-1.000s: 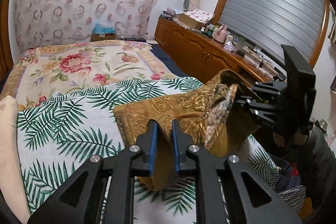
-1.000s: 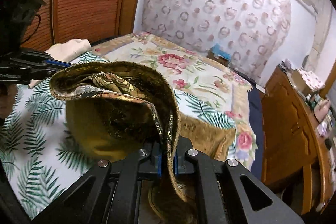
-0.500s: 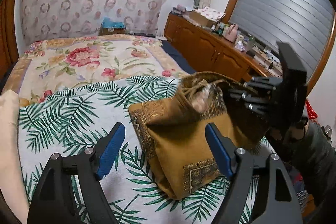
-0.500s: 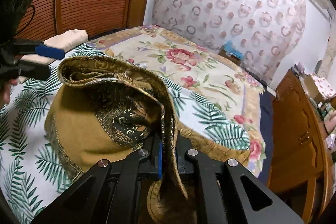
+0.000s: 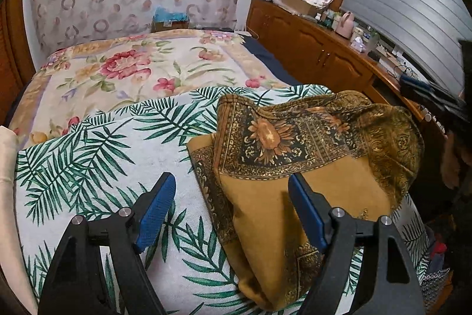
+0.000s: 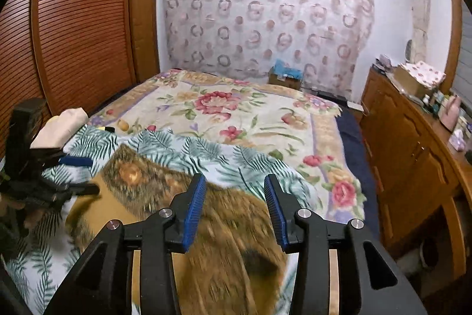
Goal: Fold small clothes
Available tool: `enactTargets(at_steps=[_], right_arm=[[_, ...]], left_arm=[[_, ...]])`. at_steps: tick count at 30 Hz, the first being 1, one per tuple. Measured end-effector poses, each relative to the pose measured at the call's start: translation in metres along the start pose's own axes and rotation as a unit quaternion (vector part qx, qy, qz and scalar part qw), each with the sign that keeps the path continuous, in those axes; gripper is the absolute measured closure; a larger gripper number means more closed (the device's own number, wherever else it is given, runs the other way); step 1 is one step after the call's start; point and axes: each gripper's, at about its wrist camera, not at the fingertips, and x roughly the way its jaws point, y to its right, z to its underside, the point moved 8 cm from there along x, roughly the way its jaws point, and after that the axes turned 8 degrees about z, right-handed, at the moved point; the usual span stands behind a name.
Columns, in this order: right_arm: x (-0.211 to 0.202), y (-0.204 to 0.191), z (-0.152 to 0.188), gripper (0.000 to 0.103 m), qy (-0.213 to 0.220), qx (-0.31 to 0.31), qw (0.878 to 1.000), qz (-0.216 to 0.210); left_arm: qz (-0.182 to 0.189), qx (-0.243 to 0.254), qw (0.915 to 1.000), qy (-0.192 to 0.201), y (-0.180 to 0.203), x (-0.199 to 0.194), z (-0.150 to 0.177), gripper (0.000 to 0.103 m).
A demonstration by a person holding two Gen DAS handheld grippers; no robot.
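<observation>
A mustard-gold patterned garment point(image 5: 298, 167) lies folded on the palm-leaf sheet point(image 5: 97, 155) on the bed, its dark sunflower-print part laid over the plain gold part. My left gripper point(image 5: 233, 208) is open and empty just above its near edge. My right gripper point(image 6: 233, 208) is open and empty above the same garment point(image 6: 224, 256), which is blurred in the right wrist view. The left gripper also shows at the left of the right wrist view point(image 6: 73, 173). The right gripper shows at the right edge of the left wrist view point(image 5: 436, 99), where its jaws are not clear.
A floral bedspread point(image 5: 132, 70) covers the far half of the bed. A cream cloth point(image 6: 63, 124) lies at the bed's left edge. A wooden cabinet point(image 5: 318, 49) with bottles and clutter runs along the right. A louvred wooden door point(image 6: 73, 28) stands at the left.
My right gripper opened and let the garment's top layer drop onto the folded pile. My left gripper, shut on the garment one second ago, opened earlier and stays open.
</observation>
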Motion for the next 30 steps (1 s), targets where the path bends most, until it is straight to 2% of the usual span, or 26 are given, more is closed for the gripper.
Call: enactTargets(at_steps=[5,11,13,18,22,25,26,27,28,29,30], right_arm=[[-0.02,0.005,0.034,0.06,-0.038,0.018,0.999,0.0],[-0.018,0.014,0.041,0.06,-0.071,0.044,0.996,-0.008],[-0.017,0.019,0.027,0.099,-0.061,0.055,0.996,-0.033],[-0.004,0.025,0.0,0.099,-0.023,0.056,0.998,-0.01],[0.015,0.019,0.012,0.099,-0.052,0.049,0.997,-0.002],[0.015,0.021,0.019,0.099,-0.063,0.048,0.997,0.008],[0.014,0.022,0.02,0.098,-0.065,0.052,0.997,0.009],[0.014,0.022,0.017,0.088,-0.067,0.054,0.996,0.013],[0.014,0.023,0.017,0.073,-0.071,0.055,0.996,0.024],[0.014,0.024,0.017,0.064,-0.076,0.057,0.995,0.032],[0.017,0.021,0.014,0.049,-0.081,0.06,0.994,0.03]], left_arm=[[-0.008,0.006,0.9999,-0.011,0.0,0.008,0.004,0.024],[-0.018,0.005,0.9997,-0.019,-0.003,0.013,0.008,0.024],[-0.022,0.001,0.9995,-0.024,-0.006,0.016,0.011,0.024],[-0.024,-0.012,0.9992,-0.03,-0.012,0.02,0.013,0.024],[-0.015,-0.019,0.9992,-0.033,-0.015,0.022,0.011,0.024],[0.001,-0.024,0.9992,-0.031,-0.014,0.024,0.007,0.024],[0.012,-0.03,0.999,-0.031,-0.015,0.026,0.006,0.025],[0.023,-0.039,0.9985,-0.031,-0.017,0.028,0.004,0.03],[0.025,-0.042,0.9984,-0.028,-0.018,0.029,0.003,0.033],[0.027,-0.044,0.9983,-0.027,-0.019,0.03,0.001,0.04],[0.03,-0.045,0.9982,-0.027,-0.02,0.032,-0.001,0.046]])
